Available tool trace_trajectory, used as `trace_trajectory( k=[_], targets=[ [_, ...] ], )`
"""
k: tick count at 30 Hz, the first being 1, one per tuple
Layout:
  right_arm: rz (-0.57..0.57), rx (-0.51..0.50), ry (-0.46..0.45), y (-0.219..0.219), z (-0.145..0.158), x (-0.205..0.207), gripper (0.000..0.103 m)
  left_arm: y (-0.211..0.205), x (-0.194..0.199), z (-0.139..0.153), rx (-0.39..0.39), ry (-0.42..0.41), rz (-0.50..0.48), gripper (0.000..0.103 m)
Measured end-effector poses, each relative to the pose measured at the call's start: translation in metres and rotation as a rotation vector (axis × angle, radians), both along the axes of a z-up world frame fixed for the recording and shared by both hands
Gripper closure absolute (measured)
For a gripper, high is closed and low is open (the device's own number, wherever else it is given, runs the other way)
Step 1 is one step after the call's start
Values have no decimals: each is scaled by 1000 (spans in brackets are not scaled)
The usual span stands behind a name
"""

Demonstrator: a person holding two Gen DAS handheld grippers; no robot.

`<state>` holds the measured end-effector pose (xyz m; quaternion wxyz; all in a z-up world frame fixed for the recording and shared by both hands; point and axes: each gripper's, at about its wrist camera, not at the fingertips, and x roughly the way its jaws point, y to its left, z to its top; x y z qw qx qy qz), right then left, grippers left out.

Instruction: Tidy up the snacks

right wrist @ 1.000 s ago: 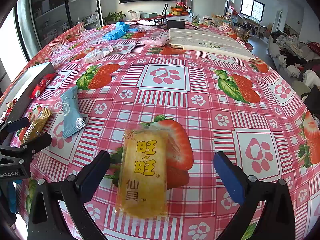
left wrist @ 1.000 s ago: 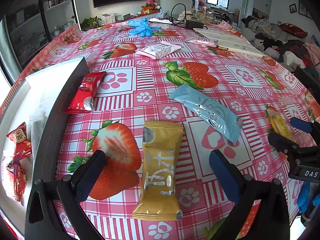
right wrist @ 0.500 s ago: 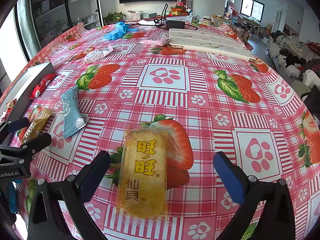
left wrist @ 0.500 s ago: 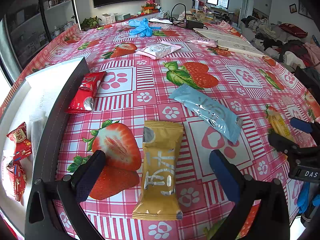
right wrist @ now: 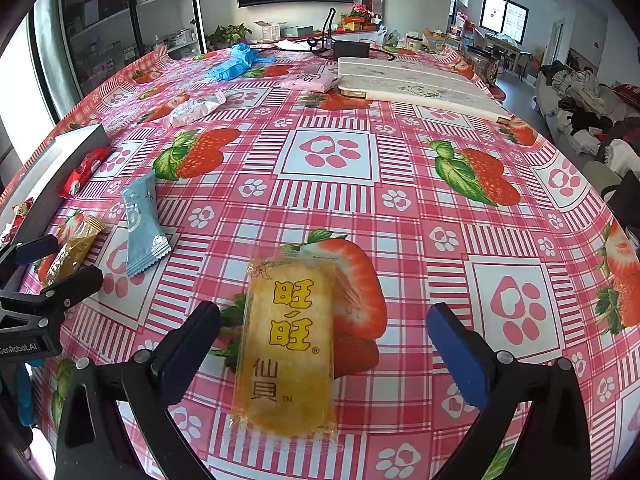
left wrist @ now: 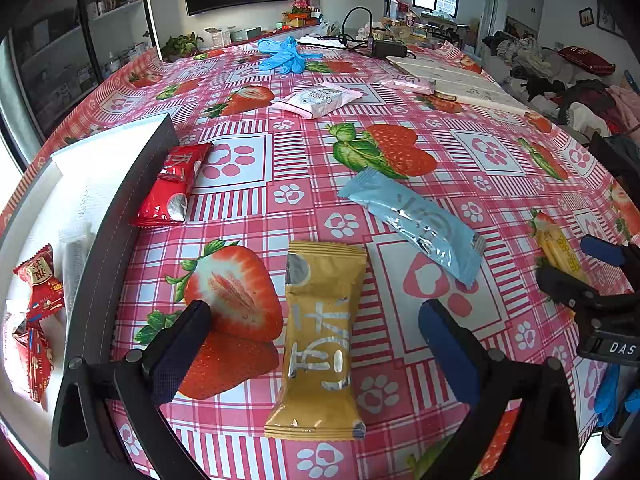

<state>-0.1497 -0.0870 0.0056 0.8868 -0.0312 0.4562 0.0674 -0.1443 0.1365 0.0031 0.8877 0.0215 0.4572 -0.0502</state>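
My left gripper [left wrist: 316, 344] is open, its fingers either side of a gold snack packet [left wrist: 322, 340] lying flat on the table. My right gripper [right wrist: 322, 344] is open around a yellow rice-cracker packet [right wrist: 288, 348], also flat on the table. A light blue packet [left wrist: 416, 222] lies right of the gold one and a red packet [left wrist: 172, 184] leans against the dark-edged white box [left wrist: 120, 208] at the left. Small red packets [left wrist: 38, 280] lie inside the box. In the right wrist view the left gripper [right wrist: 44, 280] shows at the left edge.
A white-pink pouch [left wrist: 318, 98], a pink pouch [left wrist: 408, 84], blue gloves [left wrist: 282, 54], a long white board [right wrist: 416, 84] and cables sit farther back on the strawberry tablecloth [right wrist: 332, 184]. The table's near edge lies just below both grippers.
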Motion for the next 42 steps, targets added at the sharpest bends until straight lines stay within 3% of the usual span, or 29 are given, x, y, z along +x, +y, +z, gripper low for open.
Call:
trace_trajectory(
  k=[24,27,29,32,34,35,36,37,42],
  targets=[
    [3,-2,4,1,-1,-1,0,0,0,0,1,2,1,0],
    [5,-15,48,1,1,4,0,-1,2,1,7,25,3,0],
    [6,-23,143,3,4,14,0,-4,5,2,13,80,0,0],
    [14,-36,216,5,7,20,9,-12,6,7,24,135,-35,15],
    [38,-40,234,9,13,19,35,-18,4,12,24,157,-64,33],
    [46,-42,242,11,15,18,42,-22,3,14,30,162,-72,48],
    [50,-44,251,12,16,19,58,-25,2,16,27,168,-84,67],
    [51,-42,256,12,17,18,66,-26,1,17,22,172,-90,76],
    [52,75,273,4,22,10,66,-18,-13,32,-81,154,-97,79]
  ],
)
